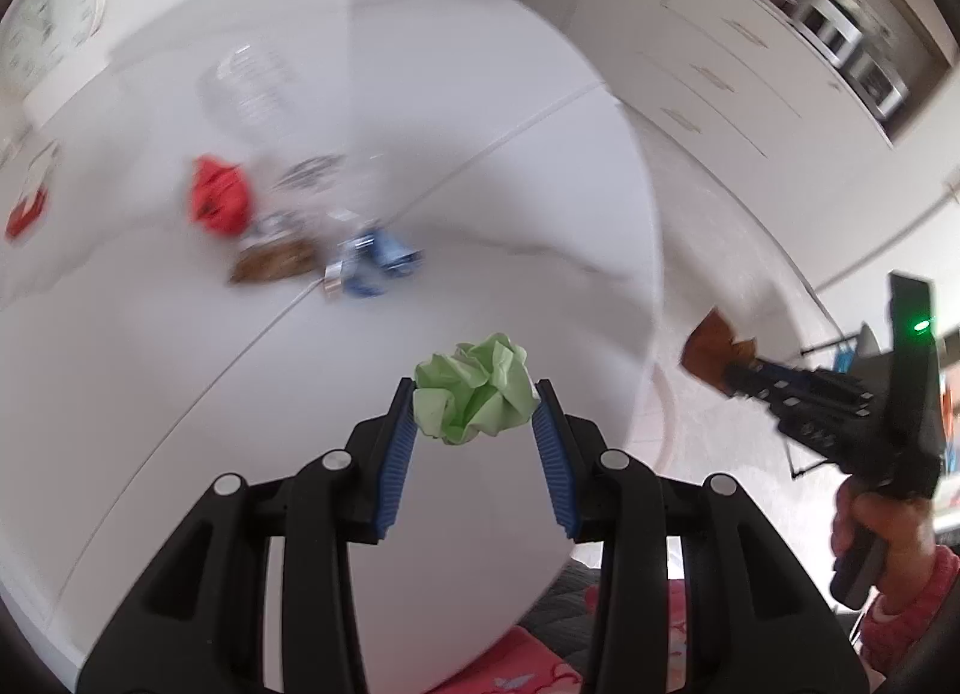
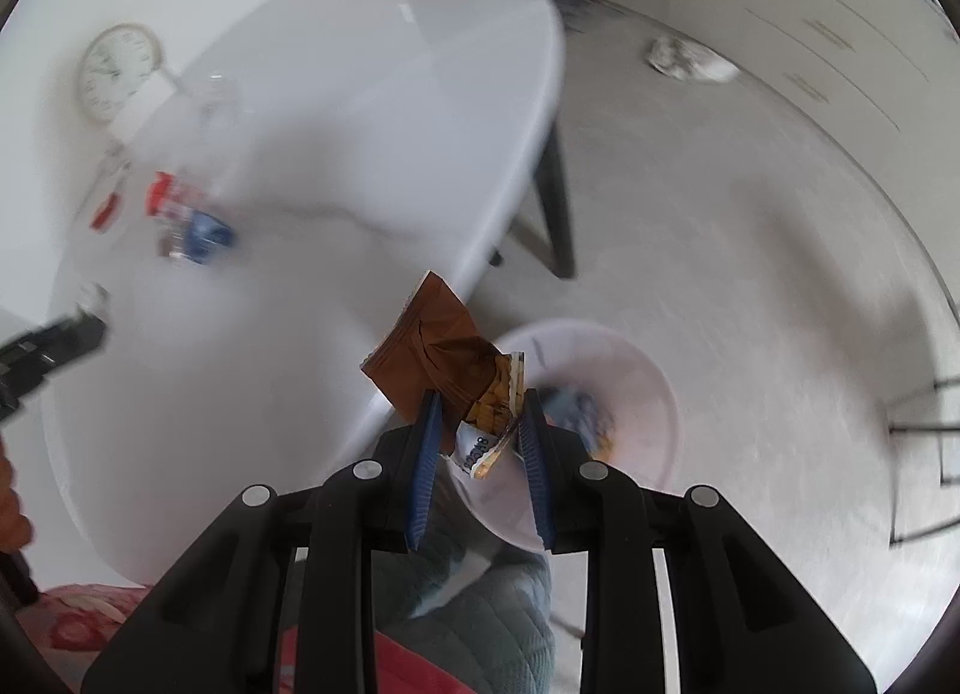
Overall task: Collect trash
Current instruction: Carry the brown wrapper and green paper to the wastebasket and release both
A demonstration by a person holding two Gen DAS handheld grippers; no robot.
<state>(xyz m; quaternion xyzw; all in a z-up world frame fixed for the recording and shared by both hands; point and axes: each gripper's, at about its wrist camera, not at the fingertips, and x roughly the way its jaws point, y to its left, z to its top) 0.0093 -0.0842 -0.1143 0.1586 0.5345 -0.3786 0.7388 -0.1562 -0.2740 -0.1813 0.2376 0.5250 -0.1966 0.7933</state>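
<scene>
Left view, left to right: one wall clock (image 1: 51, 27); on white table (image 1: 450, 81), one red wrapper (image 1: 219, 202), one brown wrapper (image 1: 273, 265), one blue wrapper (image 1: 375, 259), all blurred. Left gripper (image 1: 475, 403) pinches one green paper ball (image 1: 475, 397) above table. Right gripper (image 2: 477, 430) clamps one brown snack packet (image 2: 441, 361), held above one white bin (image 2: 636, 394) on floor.

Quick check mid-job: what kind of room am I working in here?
Most likely a home dining or living area: a white oval table strewn with wrappers, a wall clock, white drawer cabinets, and a pale bin on the floor.
</scene>
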